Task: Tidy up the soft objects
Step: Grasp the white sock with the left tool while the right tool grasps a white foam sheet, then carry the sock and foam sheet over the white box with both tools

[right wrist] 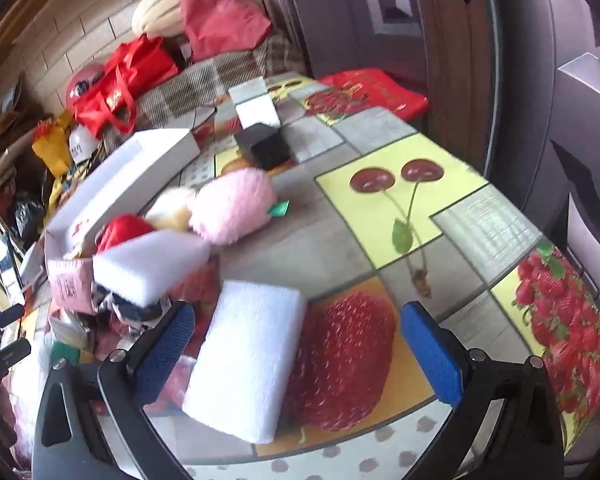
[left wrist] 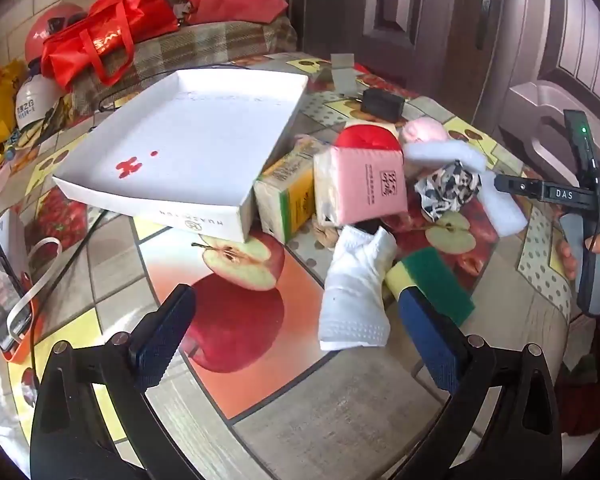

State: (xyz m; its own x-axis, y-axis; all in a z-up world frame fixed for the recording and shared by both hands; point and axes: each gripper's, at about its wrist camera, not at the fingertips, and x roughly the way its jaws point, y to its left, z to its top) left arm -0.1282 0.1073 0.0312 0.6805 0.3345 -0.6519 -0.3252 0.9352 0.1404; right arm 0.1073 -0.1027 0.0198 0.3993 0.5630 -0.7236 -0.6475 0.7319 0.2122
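A white box lid lies tilted on the fruit-print table, resting on a yellow-green tissue pack. Beside it sit a pink tissue pack, a red soft item, a pink plush, a patterned cloth, white foam blocks and a green-yellow sponge. My left gripper is open above the table, a white cloth between its fingers. My right gripper is open, with a white foam block lying between its fingers. The pink plush lies further off.
A small black box and a grey-white box stand at the table's far side. Red bags and helmets lie on a plaid-covered surface behind. A phone with a white cable lies at the left edge. A door stands behind.
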